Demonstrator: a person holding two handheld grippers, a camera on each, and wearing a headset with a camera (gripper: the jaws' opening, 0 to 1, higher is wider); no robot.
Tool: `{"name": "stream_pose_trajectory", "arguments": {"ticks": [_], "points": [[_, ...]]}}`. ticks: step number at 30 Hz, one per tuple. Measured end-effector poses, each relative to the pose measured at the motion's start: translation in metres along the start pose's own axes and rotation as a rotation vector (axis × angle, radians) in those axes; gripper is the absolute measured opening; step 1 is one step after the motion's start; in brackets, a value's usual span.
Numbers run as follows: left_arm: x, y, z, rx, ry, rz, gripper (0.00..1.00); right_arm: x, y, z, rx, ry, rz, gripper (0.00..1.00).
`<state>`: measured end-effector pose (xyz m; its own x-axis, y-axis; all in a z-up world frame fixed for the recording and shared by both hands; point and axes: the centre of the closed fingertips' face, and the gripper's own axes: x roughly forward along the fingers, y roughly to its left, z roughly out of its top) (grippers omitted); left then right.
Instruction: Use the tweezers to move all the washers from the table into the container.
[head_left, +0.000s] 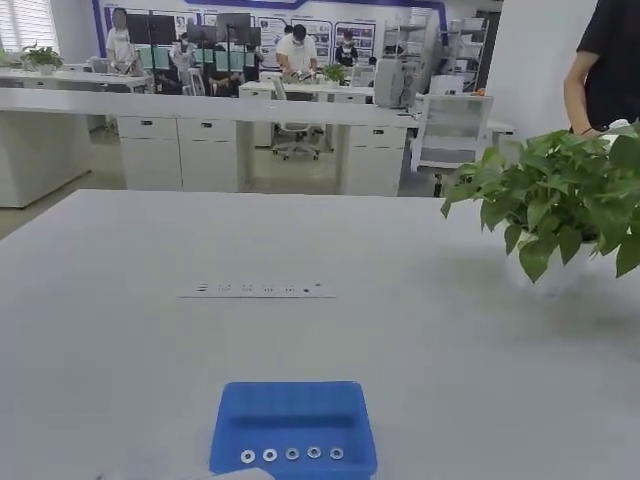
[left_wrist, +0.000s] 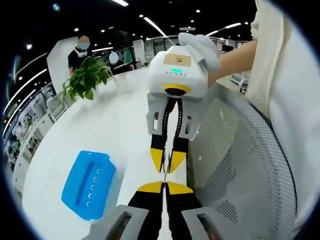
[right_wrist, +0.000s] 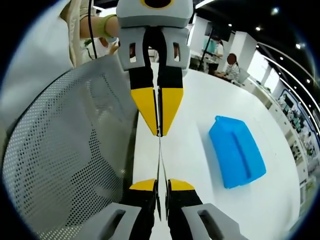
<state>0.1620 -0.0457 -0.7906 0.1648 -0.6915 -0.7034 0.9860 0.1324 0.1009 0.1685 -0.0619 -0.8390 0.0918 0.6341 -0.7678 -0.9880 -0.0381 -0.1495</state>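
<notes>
Five washers (head_left: 292, 454) lie in a row inside the blue container (head_left: 290, 398) on the table (head_left: 150, 350), head view. Left gripper view: the left gripper (left_wrist: 165, 184), jaws pressed together, meets the right gripper (left_wrist: 168, 169) tip to tip. Right gripper view: its jaws pinch the tweezers (right_wrist: 159, 167), whose point reaches the left tips; whether those grip it, I cannot tell.
</notes>
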Motion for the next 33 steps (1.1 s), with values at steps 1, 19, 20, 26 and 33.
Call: {"name": "stream_pose_trajectory", "arguments": {"ticks": [1, 19, 20, 26, 33], "points": [[0.0, 0.002, -0.003, -0.007, 0.009, 0.001, 0.0, 0.004, -0.001, 0.0, -0.003, 0.004, 0.004, 0.05], [0.011, 0.003, -0.052, -0.091, 0.134, -0.065, 0.0, 0.036, 0.006, -0.003, 0.083, -0.019, 0.071, 0.06], [0.012, 0.002, -0.053, -0.095, 0.136, -0.069, 0.0, 0.035, 0.007, -0.004, 0.109, -0.024, 0.072, 0.07], [0.017, 0.003, -0.066, -0.064, 0.199, -0.068, 0.0, 0.005, 0.004, -0.001, 0.227, -0.116, 0.005, 0.11], [0.02, 0.007, -0.078, -0.079, 0.239, -0.062, 0.0, -0.043, -0.015, -0.027, 0.363, -0.141, -0.159, 0.18]]}}
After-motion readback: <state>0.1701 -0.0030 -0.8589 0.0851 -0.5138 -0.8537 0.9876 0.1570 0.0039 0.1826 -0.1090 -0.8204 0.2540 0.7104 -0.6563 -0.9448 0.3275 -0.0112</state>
